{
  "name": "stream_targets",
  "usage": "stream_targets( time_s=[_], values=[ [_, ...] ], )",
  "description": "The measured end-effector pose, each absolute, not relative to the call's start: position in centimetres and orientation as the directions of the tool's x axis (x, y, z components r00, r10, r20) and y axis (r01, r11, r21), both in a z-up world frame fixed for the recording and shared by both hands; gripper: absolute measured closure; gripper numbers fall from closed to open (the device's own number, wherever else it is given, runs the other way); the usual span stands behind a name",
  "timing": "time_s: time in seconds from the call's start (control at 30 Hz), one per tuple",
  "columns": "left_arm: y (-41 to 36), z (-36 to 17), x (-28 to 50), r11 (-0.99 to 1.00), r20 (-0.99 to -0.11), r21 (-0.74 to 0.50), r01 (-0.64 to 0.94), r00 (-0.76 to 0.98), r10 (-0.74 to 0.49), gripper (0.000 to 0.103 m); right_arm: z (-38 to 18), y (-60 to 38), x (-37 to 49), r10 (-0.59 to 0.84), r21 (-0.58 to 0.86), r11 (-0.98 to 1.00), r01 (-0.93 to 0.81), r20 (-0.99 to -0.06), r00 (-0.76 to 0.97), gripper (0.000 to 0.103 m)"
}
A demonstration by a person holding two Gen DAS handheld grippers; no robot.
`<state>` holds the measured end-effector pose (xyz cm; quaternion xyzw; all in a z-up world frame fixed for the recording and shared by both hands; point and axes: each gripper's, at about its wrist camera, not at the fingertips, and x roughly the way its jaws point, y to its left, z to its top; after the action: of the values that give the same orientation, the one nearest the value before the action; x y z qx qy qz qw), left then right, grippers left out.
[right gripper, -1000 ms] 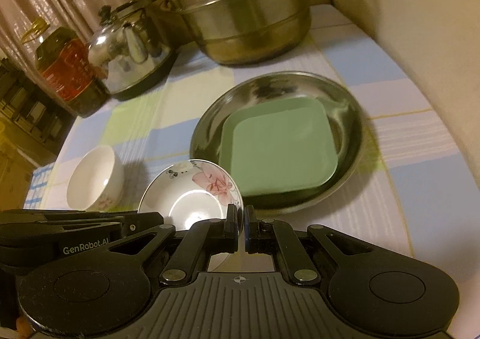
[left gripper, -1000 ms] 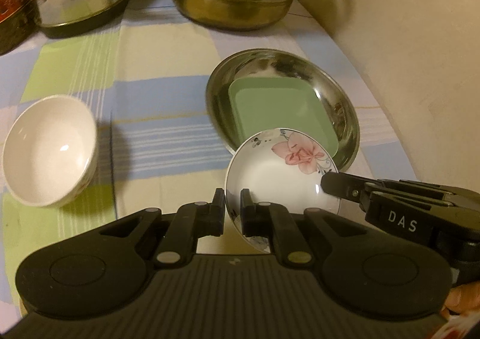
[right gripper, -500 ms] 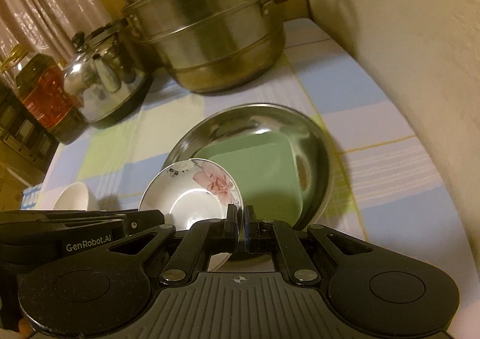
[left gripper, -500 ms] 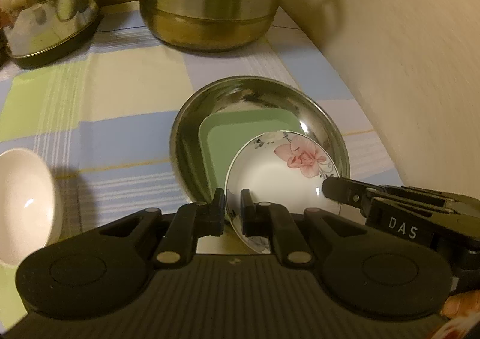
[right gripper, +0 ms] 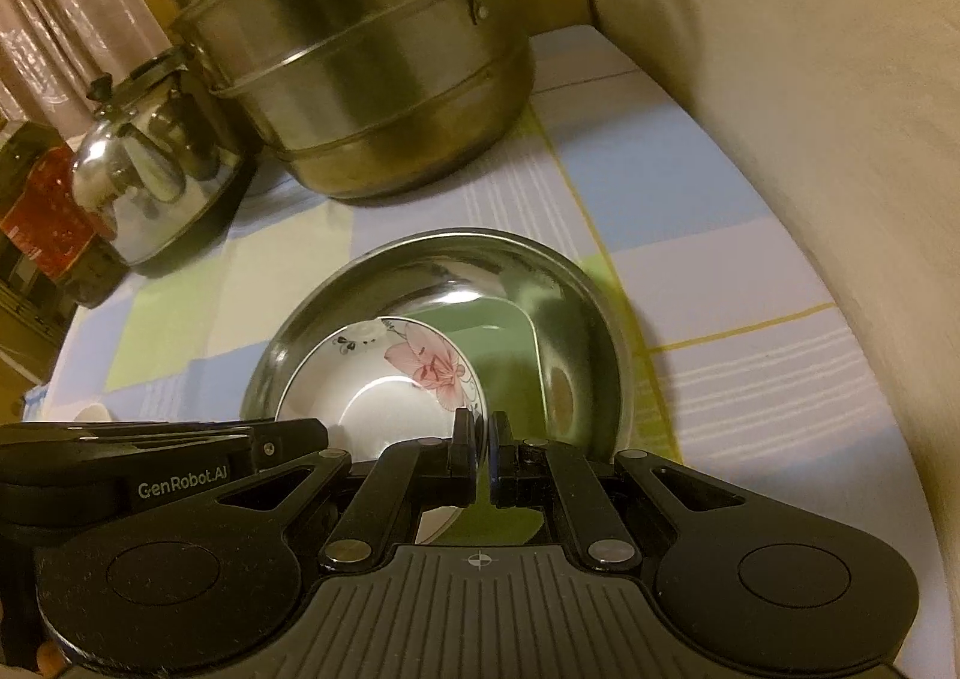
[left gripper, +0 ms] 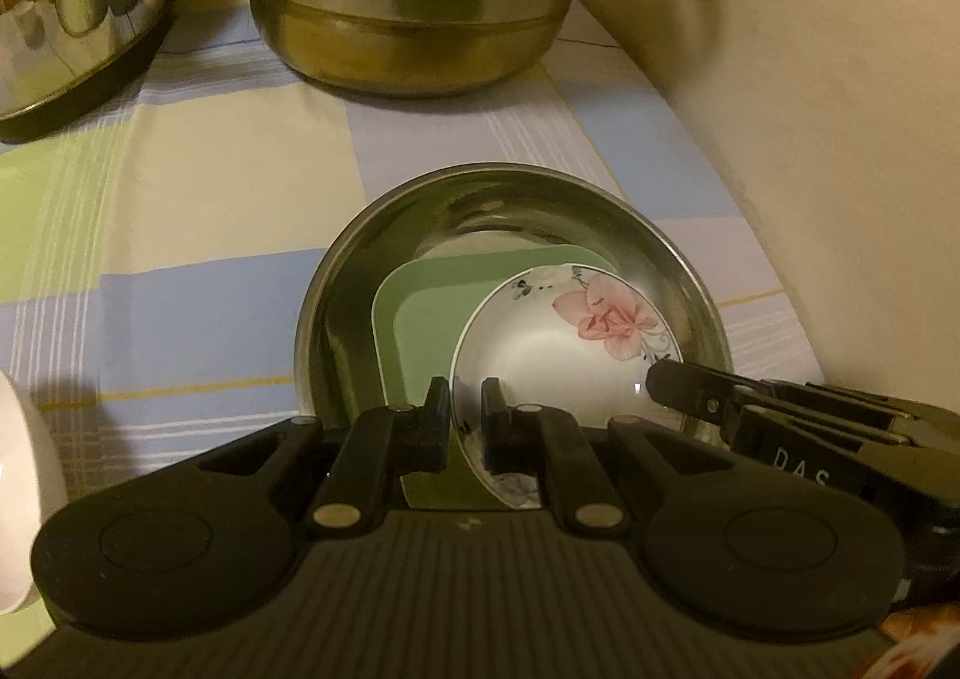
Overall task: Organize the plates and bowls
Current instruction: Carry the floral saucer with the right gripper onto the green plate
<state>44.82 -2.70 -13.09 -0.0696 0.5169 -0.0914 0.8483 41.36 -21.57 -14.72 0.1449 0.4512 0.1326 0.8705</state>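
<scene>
A white dish with a pink flower (left gripper: 564, 355) is held by both grippers over the green square plate (left gripper: 420, 319), which lies in the round steel plate (left gripper: 510, 199). My left gripper (left gripper: 465, 409) is shut on the dish's near left rim. My right gripper (right gripper: 483, 445) is shut on its right rim; the dish shows in the right wrist view (right gripper: 384, 379) over the green plate (right gripper: 498, 337) and steel plate (right gripper: 432, 265). A white bowl (left gripper: 24, 499) sits at the left edge.
A big steel steamer pot (left gripper: 420, 0) stands at the back of the checked tablecloth (left gripper: 210, 187), a steel kettle (left gripper: 66, 0) to its left. An oil bottle (right gripper: 42, 211) is at far left. A cream wall (right gripper: 810, 108) bounds the right side.
Both grippers have carried the flowered dish forward and to the right, from beside the steel plate to over the green plate inside it. The white bowl has slid toward the left edge of view.
</scene>
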Motion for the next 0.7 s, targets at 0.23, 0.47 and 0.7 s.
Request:
stream_targets(
  time_s=[0.23, 0.47, 0.7],
  values=[
    [-2.9, -14.5, 46.2, 0.978, -0.882, -0.199, 0.066, 0.423, -0.208, 0.094, -16.4, -21.3, 42.9, 0.357, 0.366, 0.926, -0.093, -0.768, 0.532, 0.099],
    [-2.9, -15.2, 46.9, 0.978, -0.890, -0.200, 0.051, 0.407, -0.204, 0.094, -17.1, -21.2, 43.6, 0.356, 0.364, 0.927, -0.089, -0.780, 0.514, 0.099],
    [-3.0, -15.4, 47.2, 0.980, -0.892, -0.196, 0.038, 0.408, -0.194, 0.093, -17.3, -21.1, 44.0, 0.357, 0.363, 0.927, -0.092, -0.784, 0.507, 0.099]
  ],
)
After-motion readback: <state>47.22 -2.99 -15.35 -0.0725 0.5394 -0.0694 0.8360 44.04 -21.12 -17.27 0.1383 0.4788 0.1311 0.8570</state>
